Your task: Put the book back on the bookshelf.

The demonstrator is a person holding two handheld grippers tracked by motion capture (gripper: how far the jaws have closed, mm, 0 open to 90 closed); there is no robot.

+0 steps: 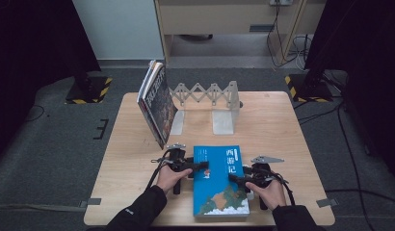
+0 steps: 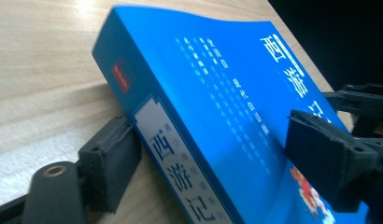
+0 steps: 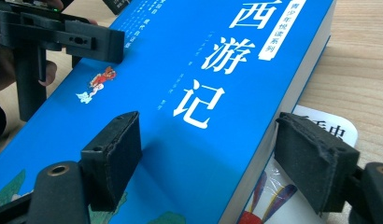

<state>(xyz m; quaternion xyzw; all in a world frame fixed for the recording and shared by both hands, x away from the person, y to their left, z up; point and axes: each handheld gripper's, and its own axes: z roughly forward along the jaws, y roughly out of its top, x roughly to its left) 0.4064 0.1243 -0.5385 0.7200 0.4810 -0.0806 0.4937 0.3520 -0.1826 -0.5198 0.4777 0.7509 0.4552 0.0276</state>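
The left tongs (image 1: 198, 166) straddle the spine edge of the thick blue paperback book with white Chinese title characters (image 1: 219, 180): in the left gripper view one black pad sits low beside the spine on the wood and the other hangs over the front cover, and whether either presses the book I cannot tell. The right tongs (image 1: 235, 179) take the opposite long edge. In the right gripper view one pad lies on the cover and the other stands just off the white page block, so these tongs are spread wider than the book is thick, not clamped.

The book lies flat, cover up, on the pale wooden table (image 1: 282, 125), near the person's edge and about midway across, between the two tongs. Under its right side lies a thin white printed booklet or packet (image 3: 292, 196), partly covered, and the right tongs' outer pad hangs over it.

Bare wood lies left and right of the hands out to the table's sides. Farther back, well apart from the book, a grey metal accordion bookend rack (image 1: 212, 103) stands with a few dark-covered books (image 1: 157, 103) leaning at its left end; the stretch of rack to their right is open.
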